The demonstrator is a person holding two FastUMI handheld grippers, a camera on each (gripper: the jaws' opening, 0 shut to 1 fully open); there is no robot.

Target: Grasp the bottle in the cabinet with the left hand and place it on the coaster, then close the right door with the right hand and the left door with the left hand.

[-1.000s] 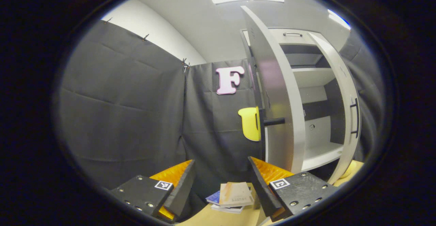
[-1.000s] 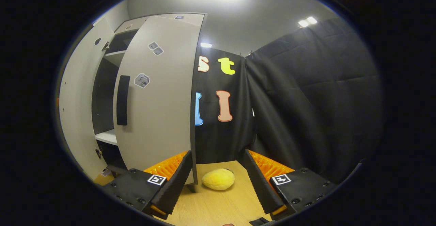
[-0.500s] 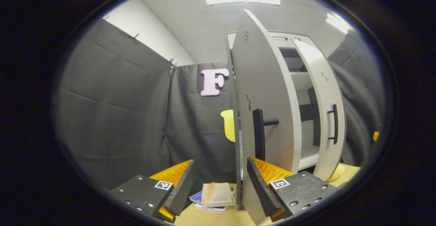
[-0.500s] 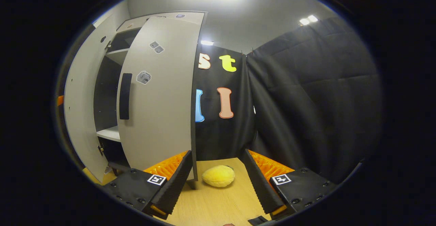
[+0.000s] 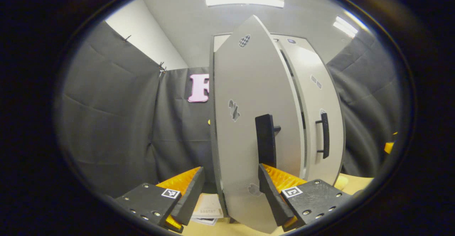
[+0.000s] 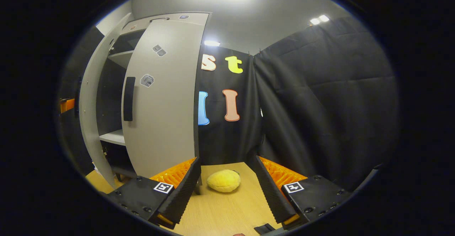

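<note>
I hold the left gripper (image 5: 231,193) level and low, pointed straight at the outer face of the cabinet's left door (image 5: 245,129). Its fingers are spread wide and grip nothing; the lower edge of the door stands between them, and the inner finger (image 5: 272,197) lies right at the door's face, though I cannot tell whether it touches. The door's dark handle (image 5: 266,145) sits just above that finger. The door is partly swung in, with a narrow gap left between it and the right door (image 5: 320,122), which looks close to shut from here.

The right gripper (image 6: 227,193) hangs level over the wooden table (image 6: 220,211), its fingers released and wide apart with nothing between them. It points past the cabinet towards the booth's corner. A soft yellow object (image 6: 224,181) lies on the table just ahead of the fingers, apart from both.

The left gripper view gives me the fronts of both doors and a stack of booklets (image 5: 208,211) on the table beside the left door's foot. The right gripper view gives me the side angle instead: the right door's face with its handle (image 6: 128,99), the left door edge-on, and between them the dark cabinet interior with a pale shelf (image 6: 112,136). I cannot make out the bottle or coaster.
</note>
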